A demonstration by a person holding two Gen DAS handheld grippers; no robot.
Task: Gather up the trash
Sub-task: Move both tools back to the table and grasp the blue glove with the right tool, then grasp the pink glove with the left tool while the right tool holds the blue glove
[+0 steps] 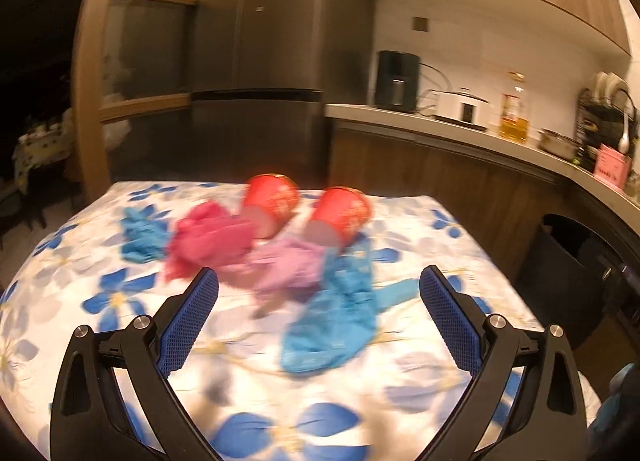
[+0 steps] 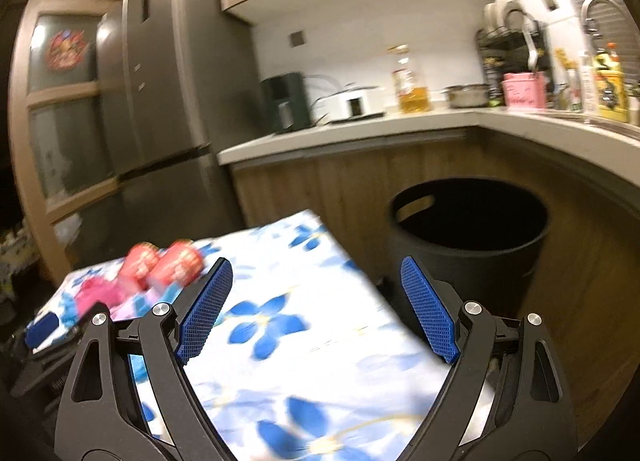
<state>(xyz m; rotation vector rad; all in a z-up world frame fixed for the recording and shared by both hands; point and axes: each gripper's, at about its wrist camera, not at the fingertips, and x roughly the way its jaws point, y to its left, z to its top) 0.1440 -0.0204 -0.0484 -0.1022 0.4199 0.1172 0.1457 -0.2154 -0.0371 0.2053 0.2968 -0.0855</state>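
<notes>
Both sets of fingers, left gripper [image 1: 319, 281] and right gripper [image 2: 317, 273], are spread wide with nothing held; crumpled wrappers [image 1: 208, 245] and red cups [image 1: 272, 201] are scattered on the worktop [image 1: 72, 261].

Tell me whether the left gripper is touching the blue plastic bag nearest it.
Apart. The left wrist view shows the left gripper open, and the blue plastic bag lying between its fingers with tablecloth visible either side.

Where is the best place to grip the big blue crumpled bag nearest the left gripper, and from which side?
Probably take the blue bag at its bunched middle, coming from above and the near side with the open left gripper. It lies flat and limp on the flowered cloth, so an edge would slip.
</notes>
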